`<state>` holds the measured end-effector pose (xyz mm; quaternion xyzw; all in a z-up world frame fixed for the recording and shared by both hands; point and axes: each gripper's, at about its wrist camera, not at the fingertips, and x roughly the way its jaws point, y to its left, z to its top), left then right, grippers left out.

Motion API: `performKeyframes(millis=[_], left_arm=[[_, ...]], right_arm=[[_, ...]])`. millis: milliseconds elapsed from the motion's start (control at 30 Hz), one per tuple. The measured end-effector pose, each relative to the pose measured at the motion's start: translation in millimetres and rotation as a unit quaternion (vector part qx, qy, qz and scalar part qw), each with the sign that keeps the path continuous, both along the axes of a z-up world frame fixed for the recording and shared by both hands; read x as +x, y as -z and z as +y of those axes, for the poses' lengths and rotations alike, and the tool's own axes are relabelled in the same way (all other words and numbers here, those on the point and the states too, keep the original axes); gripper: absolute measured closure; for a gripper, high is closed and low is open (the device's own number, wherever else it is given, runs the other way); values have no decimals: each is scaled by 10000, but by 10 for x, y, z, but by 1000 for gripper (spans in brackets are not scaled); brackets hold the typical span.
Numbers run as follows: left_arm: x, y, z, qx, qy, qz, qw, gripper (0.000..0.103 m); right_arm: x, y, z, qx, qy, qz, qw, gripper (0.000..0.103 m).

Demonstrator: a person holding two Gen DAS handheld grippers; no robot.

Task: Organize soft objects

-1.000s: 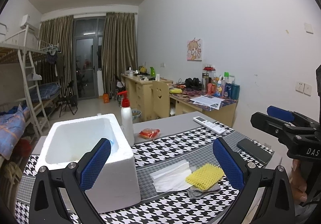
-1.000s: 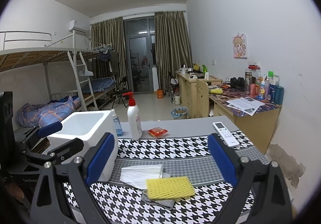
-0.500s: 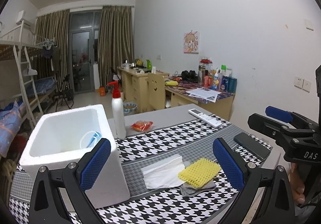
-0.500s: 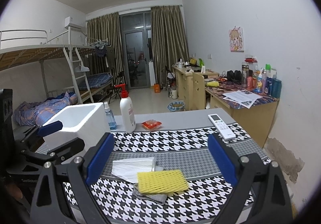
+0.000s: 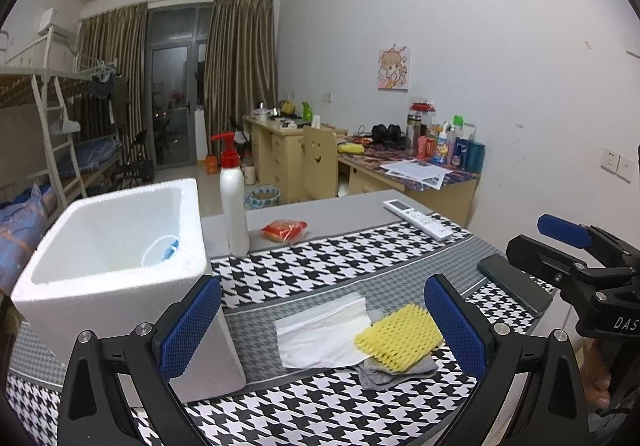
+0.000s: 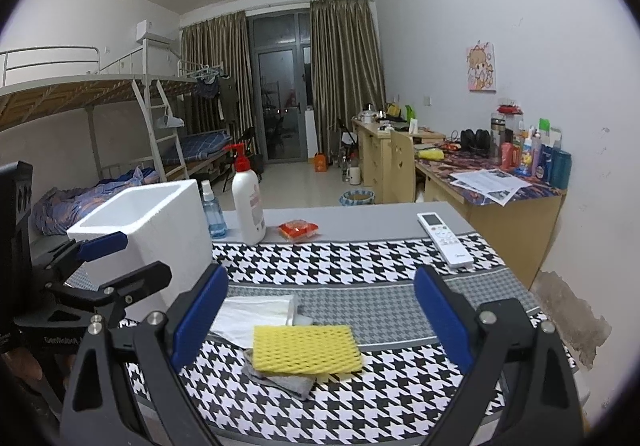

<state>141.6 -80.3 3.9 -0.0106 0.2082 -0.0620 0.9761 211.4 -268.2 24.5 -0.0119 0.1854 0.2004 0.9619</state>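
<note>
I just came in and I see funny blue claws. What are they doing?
A person holds two grippers over a checkered table, tidying soft things. Both the left gripper and the right gripper are open and holding nothing. A yellow sponge lies on a grey cloth, beside a white tissue. The white foam box waits at the left.

- grey table (image 6: 360, 216) is wearing a houndstooth cloth (image 6: 360, 258)
- foam box (image 5: 116, 246), pump bottle (image 5: 234, 206), red packet (image 5: 284, 230), remote (image 6: 442, 238), phone (image 5: 514, 286) all sitting on it
- white tissue (image 5: 320, 330) and grey rag (image 5: 396, 370) lying up front
</note>
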Motion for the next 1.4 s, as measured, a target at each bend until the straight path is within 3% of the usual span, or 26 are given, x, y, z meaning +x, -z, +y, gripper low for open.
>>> performKeyframes(millis=[1400], left_arm=[[518, 370, -317, 138, -150, 829, 9964, 1]], right_arm=[[507, 435, -243, -13, -214, 843, 9962, 7]])
